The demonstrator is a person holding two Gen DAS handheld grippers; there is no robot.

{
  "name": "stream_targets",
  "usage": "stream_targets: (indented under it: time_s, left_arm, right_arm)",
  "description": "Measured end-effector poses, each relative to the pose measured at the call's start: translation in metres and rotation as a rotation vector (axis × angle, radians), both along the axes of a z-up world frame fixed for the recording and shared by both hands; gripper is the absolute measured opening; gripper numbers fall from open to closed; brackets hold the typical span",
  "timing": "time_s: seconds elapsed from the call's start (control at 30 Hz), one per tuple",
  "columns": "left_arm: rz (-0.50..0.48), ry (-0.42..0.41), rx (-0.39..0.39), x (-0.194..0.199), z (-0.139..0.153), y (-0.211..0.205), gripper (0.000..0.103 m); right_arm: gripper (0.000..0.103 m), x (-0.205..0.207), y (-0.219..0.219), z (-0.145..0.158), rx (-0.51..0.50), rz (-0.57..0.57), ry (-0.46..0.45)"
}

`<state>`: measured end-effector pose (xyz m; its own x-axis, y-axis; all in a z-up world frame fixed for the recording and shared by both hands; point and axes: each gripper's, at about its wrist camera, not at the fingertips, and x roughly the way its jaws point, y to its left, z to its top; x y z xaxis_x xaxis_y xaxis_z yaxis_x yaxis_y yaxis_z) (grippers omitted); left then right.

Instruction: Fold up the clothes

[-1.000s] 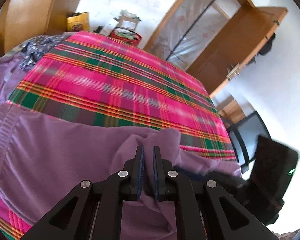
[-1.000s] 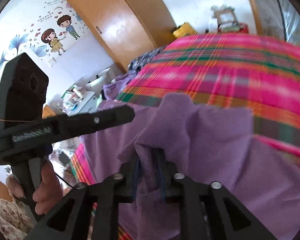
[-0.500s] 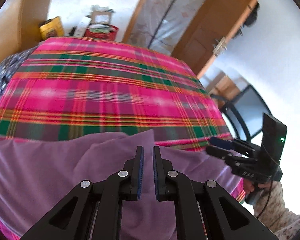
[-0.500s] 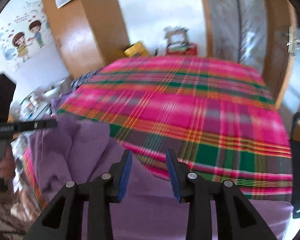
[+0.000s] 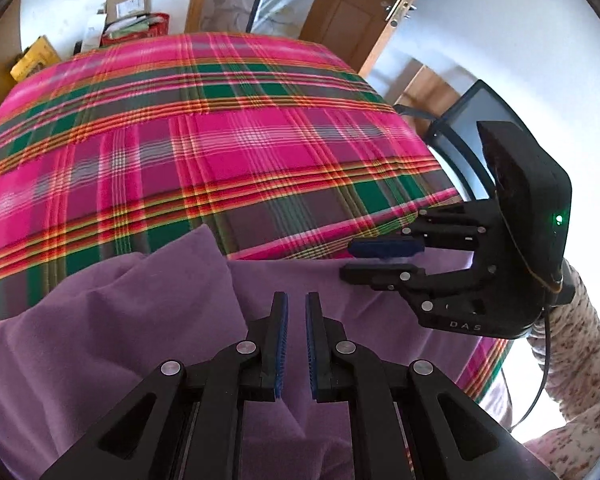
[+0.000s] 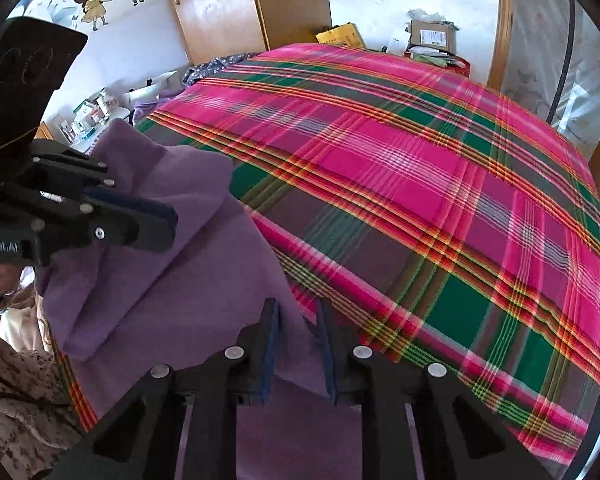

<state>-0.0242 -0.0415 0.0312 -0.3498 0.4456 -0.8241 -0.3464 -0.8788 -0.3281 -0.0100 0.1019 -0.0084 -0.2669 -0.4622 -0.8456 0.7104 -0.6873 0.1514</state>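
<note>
A purple garment (image 5: 112,332) lies partly folded on the near edge of a bed with a pink and green plaid cover (image 5: 220,136). It also shows in the right wrist view (image 6: 172,280). My left gripper (image 5: 296,308) hovers over the garment with its jaws a narrow gap apart and nothing between them. My right gripper (image 6: 298,312) is open and empty above the garment's right edge. The right gripper also shows in the left wrist view (image 5: 380,258), and the left gripper in the right wrist view (image 6: 140,220).
Boxes and a red bin (image 5: 136,20) stand beyond the bed's far end. A wooden wardrobe (image 6: 240,0) stands at the far left, a wooden door (image 5: 360,12) at the far right. A dark chair (image 5: 468,120) stands beside the bed's right edge.
Both grippers have let go of the purple garment and drawn apart. The folded part now rests on the bed. The right gripper opened and moved to the right.
</note>
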Motion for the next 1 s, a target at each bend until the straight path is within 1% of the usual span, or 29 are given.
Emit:
stream_targets:
  time_s: [0.07, 0.1, 0.13, 0.2, 0.3, 0.47, 0.5, 0.6, 0.7, 0.77, 0.83, 0.9, 1.0]
  left_arm:
    - [0.007, -0.011, 0.002, -0.003, -0.002, 0.000, 0.009]
    - [0.009, -0.017, 0.003, -0.004, -0.004, -0.001, 0.009]
    - [0.009, -0.022, 0.001, -0.006, -0.006, 0.000, 0.009]
    - [0.008, -0.031, -0.005, -0.008, -0.009, 0.001, 0.009]
    - [0.003, -0.043, -0.015, -0.012, -0.012, 0.005, 0.009]
    - [-0.008, -0.065, -0.028, -0.014, -0.018, 0.012, 0.009]
    - [-0.012, -0.068, -0.035, -0.015, -0.020, 0.014, 0.009]
    - [-0.022, -0.073, -0.051, -0.016, -0.023, 0.018, 0.009]
    - [-0.014, -0.083, -0.063, -0.019, -0.028, 0.022, 0.009]
    - [-0.009, -0.086, -0.060, -0.020, -0.028, 0.023, 0.009]
    - [-0.021, -0.083, -0.063, -0.020, -0.027, 0.028, 0.009]
    - [-0.031, -0.082, -0.075, -0.020, -0.027, 0.033, 0.009]
    - [-0.041, -0.088, -0.084, -0.020, -0.028, 0.038, 0.009]
  right_arm:
    - [0.021, -0.005, 0.001, -0.003, -0.007, 0.008, -0.027]
    - [0.017, -0.007, 0.001, -0.004, -0.012, 0.020, -0.035]
    - [0.003, -0.008, 0.000, -0.004, -0.016, 0.029, -0.042]
    - [0.003, -0.009, 0.002, 0.000, -0.036, 0.026, -0.038]
    - [0.002, -0.019, 0.005, 0.003, -0.038, -0.014, -0.025]
    - [0.003, -0.023, -0.004, -0.008, -0.009, -0.021, -0.019]
    - [0.004, -0.023, -0.003, -0.008, -0.008, -0.027, -0.017]
    - [0.015, -0.023, 0.002, -0.008, 0.001, -0.056, -0.014]
    - [0.016, -0.017, 0.024, 0.007, -0.028, -0.108, 0.024]
    - [0.019, -0.014, 0.050, 0.019, -0.055, -0.178, 0.056]
    - [0.026, -0.010, 0.085, 0.028, -0.066, -0.259, 0.079]
    - [0.031, -0.003, 0.121, 0.031, -0.040, -0.339, 0.096]
    - [0.033, 0.007, 0.165, 0.031, 0.020, -0.412, 0.110]
